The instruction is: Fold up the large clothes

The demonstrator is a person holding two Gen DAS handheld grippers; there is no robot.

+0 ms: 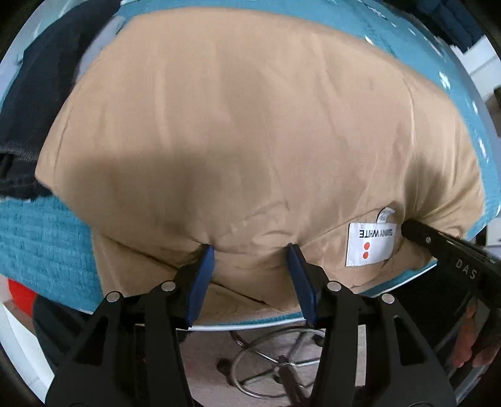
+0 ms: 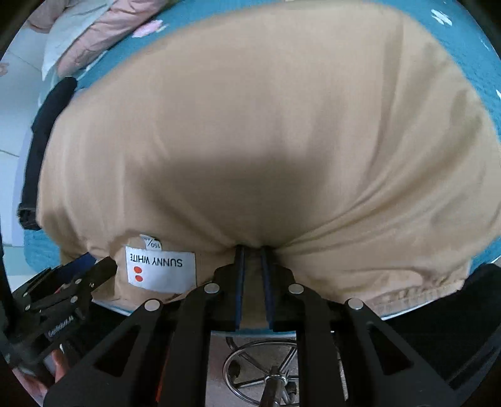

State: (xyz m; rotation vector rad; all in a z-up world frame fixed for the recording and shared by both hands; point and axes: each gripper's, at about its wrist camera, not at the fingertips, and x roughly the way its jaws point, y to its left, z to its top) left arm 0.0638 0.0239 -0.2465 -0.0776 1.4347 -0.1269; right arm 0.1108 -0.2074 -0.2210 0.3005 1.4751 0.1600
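Note:
A large tan garment lies spread on a table under a teal cover. Its white "SUNNY WHITE" label with two orange dots sits at the near edge. My left gripper stands open, its blue pads wide apart and resting on the near hem, with slack fabric between them. To the right of the label, my right gripper is shut on a pinch of the tan garment. The label shows left of it. The left gripper appears at the far left of the right wrist view.
A dark garment lies along the tan one's left side. Pink and white clothes sit at the far left corner. The table's white rim is just under both grippers, with a chrome stool base on the floor below.

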